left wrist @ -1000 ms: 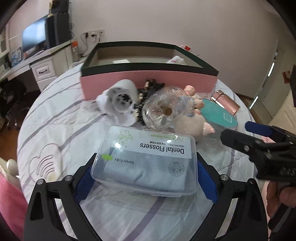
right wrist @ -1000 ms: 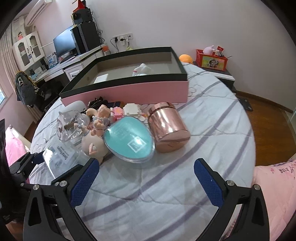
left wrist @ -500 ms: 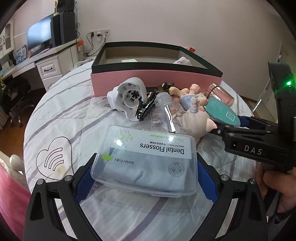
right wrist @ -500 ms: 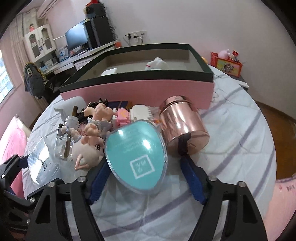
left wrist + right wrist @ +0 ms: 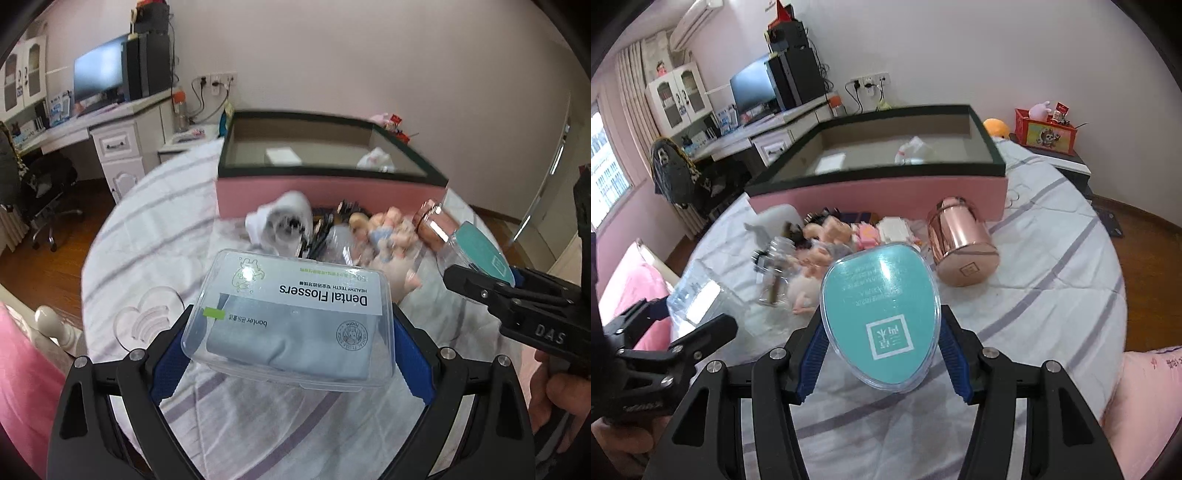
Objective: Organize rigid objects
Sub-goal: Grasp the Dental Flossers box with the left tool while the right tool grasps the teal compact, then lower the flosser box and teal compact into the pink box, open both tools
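My left gripper (image 5: 291, 328) is shut on a clear box of dental flossers (image 5: 295, 317) and holds it above the bed. My right gripper (image 5: 881, 354) is shut on a teal egg-shaped case (image 5: 881, 314), lifted off the sheet; the case also shows in the left wrist view (image 5: 480, 254). The pink box with a dark green rim (image 5: 886, 188) stands open behind the pile; it holds a white card (image 5: 831, 160) and a white item (image 5: 916, 151).
On the striped sheet before the box lie a rose-gold canister (image 5: 960, 240), pig figurines (image 5: 820, 258), a clear glass bottle (image 5: 775, 269), pink and white blocks (image 5: 882, 230), a white device (image 5: 284, 221) and black clips. A desk with a monitor (image 5: 99, 77) stands at the left.
My right gripper closed on the teal case and raised it off the sheet. My left gripper lifted the flosser box higher, and the view now looks down on the pile and box.
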`<state>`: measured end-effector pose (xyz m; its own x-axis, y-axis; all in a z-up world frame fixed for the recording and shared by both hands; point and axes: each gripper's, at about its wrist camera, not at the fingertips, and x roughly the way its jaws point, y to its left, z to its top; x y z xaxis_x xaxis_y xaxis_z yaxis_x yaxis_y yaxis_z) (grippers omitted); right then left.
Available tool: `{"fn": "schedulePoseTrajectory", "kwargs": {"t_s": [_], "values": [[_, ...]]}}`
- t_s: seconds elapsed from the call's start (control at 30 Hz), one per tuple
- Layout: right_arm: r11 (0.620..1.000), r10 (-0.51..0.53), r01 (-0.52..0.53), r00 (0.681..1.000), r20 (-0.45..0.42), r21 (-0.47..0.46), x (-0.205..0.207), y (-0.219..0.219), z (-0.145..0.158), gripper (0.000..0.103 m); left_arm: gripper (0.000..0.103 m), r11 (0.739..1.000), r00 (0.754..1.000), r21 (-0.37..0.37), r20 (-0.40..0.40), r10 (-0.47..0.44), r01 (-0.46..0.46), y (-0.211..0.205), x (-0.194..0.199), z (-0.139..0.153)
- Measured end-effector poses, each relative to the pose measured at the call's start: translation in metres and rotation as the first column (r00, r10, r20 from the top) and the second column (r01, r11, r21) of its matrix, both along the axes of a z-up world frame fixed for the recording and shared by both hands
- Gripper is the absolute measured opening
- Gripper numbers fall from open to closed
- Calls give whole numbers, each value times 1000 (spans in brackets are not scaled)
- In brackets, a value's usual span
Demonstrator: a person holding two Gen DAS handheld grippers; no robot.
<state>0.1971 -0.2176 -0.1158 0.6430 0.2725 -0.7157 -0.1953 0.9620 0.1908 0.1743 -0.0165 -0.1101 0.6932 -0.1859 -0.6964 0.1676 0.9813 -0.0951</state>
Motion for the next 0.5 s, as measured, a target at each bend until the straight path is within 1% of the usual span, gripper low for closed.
{"fn": "schedulePoseTrajectory", "kwargs": {"t_s": [0.07,0.13,0.27,0.37,0.5], "values": [[1000,5,-5,1000,23,8,0,0,13,58,96,1000,999,8,37,-2,1,-1,2,16],[1000,13,-14,998,57,16,4,1,32,58,96,1000,998,5,66,-5,5,-2,8,31],[1000,25,-25,994,109,-4,25,5,60,58,96,1000,991,25,137,-7,4,-6,36,63],[1000,26,-25,992,124,-9,48,7,71,58,96,1000,988,22,152,-5,2,-7,65,77],[1000,23,-22,993,119,-8,93,7,79,58,96,1000,989,24,147,-4,0,-14,112,84]]}}
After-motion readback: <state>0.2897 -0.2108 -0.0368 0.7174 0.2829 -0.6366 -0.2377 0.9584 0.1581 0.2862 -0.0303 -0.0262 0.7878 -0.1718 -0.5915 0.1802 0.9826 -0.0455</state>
